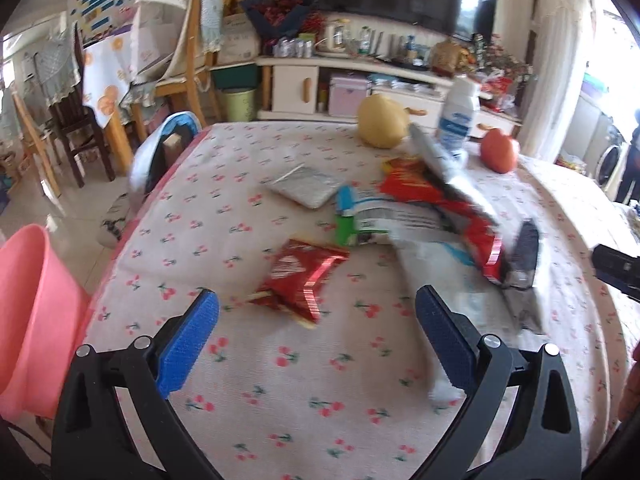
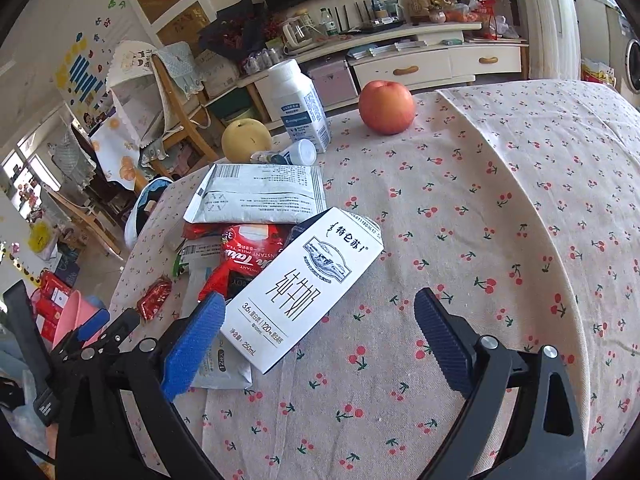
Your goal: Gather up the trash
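L gripper wide apart over red wrapper; tablecloth bare below.

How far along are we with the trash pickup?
Nothing visibly collected yet. Both the left gripper and right gripper are open and empty. The milk carton, red wrapper and other packets remain on the table; the pink bin waits alongside.

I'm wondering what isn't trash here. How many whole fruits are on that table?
2. A red apple stands near the far edge, right of the upright white bottle. A yellow pear sits left of that bottle. Wrappers might hide more.
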Action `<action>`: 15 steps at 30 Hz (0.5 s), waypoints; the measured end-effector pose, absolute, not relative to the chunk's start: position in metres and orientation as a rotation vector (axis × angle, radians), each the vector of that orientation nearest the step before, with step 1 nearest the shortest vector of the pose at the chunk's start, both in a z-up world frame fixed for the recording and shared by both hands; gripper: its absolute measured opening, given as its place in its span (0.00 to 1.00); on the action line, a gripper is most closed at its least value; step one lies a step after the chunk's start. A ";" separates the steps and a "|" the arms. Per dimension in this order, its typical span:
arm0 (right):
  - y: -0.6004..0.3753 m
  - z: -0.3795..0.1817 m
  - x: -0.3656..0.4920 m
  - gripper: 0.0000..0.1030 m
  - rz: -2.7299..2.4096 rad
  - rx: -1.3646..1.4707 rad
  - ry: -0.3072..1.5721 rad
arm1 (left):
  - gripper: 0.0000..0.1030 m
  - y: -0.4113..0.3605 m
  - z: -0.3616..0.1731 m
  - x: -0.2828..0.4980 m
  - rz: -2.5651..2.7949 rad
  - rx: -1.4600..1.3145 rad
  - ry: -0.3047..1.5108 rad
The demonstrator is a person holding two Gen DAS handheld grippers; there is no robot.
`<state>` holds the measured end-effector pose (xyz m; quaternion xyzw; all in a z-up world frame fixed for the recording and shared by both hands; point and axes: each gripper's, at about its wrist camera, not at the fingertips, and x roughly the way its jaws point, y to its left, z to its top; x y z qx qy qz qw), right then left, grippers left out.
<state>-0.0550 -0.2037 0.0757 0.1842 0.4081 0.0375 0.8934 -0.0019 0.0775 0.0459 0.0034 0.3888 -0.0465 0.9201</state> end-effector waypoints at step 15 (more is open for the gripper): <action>-0.188 0.055 -0.026 0.92 0.169 0.407 0.888 | 0.75 0.079 0.019 0.042 -0.075 0.106 0.864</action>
